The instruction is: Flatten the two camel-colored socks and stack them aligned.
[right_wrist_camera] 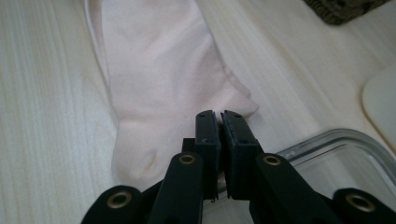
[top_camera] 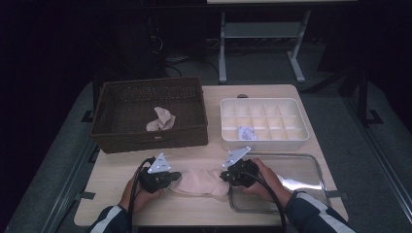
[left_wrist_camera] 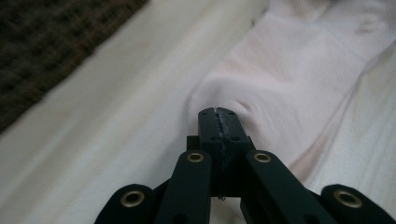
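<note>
— Where was the pale pink cotton sock (top_camera: 201,183) lying?

— Flat on the light wooden table (top_camera: 116,170), near the front edge, stretched between the two hands. Its right end lay just beside the rim of the clear glass tray (top_camera: 311,167).

— And the tongs?

— The left gripper (top_camera: 176,175) was clamped on the sock's left end — in the left gripper view (left_wrist_camera: 218,114) the jaws met with a pinch of fabric puckered at the tips. The right gripper (top_camera: 224,175) was closed on the opposite end; in the right gripper view (right_wrist_camera: 219,119) its jaws stood nearly together with the sock's edge caught between them.

— Anything behind?

— A dark brown woven basket (top_camera: 121,131) with a second crumpled pink sock (top_camera: 162,119) inside, and a white plastic divided box (top_camera: 265,141) holding a small white bundle (top_camera: 245,132) in one front compartment.

— Any writing to read?

— A small pale tag sat on the basket's front wall, too tiny to read.
</note>
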Action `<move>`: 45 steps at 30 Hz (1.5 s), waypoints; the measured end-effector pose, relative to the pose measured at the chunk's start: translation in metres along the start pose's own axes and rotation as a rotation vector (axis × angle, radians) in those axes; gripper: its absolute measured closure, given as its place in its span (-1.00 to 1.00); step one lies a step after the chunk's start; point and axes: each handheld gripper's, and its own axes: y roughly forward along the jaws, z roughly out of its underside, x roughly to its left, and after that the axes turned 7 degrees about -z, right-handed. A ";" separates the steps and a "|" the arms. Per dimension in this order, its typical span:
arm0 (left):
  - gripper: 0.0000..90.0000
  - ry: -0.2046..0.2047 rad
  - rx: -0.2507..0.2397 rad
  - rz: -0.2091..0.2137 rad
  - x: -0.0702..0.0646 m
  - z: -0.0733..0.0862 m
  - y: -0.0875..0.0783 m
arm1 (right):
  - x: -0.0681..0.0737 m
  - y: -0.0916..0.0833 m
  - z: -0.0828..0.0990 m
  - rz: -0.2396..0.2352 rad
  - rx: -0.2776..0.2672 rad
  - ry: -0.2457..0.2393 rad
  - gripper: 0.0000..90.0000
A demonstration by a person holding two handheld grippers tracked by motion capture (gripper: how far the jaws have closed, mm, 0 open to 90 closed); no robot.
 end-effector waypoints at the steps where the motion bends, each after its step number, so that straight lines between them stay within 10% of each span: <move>1: 1.00 0.009 -0.008 0.011 0.000 -0.001 -0.003 | 0.000 -0.001 -0.001 -0.004 -0.008 0.009 0.89; 6: 0.99 -0.024 -0.047 0.092 0.002 -0.002 -0.009 | 0.001 -0.004 -0.002 -0.003 -0.030 0.014 0.90; 13: 0.35 -0.033 -0.025 0.129 -0.007 -0.004 0.001 | 0.002 -0.001 -0.002 -0.006 -0.025 -0.005 0.89; 22: 0.94 0.011 0.040 0.051 -0.010 0.000 0.006 | 0.002 -0.002 -0.001 -0.008 -0.025 -0.004 0.90; 28: 0.93 -0.006 -0.039 0.052 -0.007 -0.010 -0.019 | 0.003 -0.007 -0.002 -0.006 -0.045 0.008 0.91; 40: 0.56 -0.009 0.053 -0.005 0.001 0.005 -0.013 | 0.014 0.005 -0.012 0.000 -0.073 -0.034 0.90; 45: 0.37 -0.036 0.005 -0.011 0.004 -0.003 -0.015 | 0.017 0.009 -0.011 0.005 -0.050 -0.050 0.90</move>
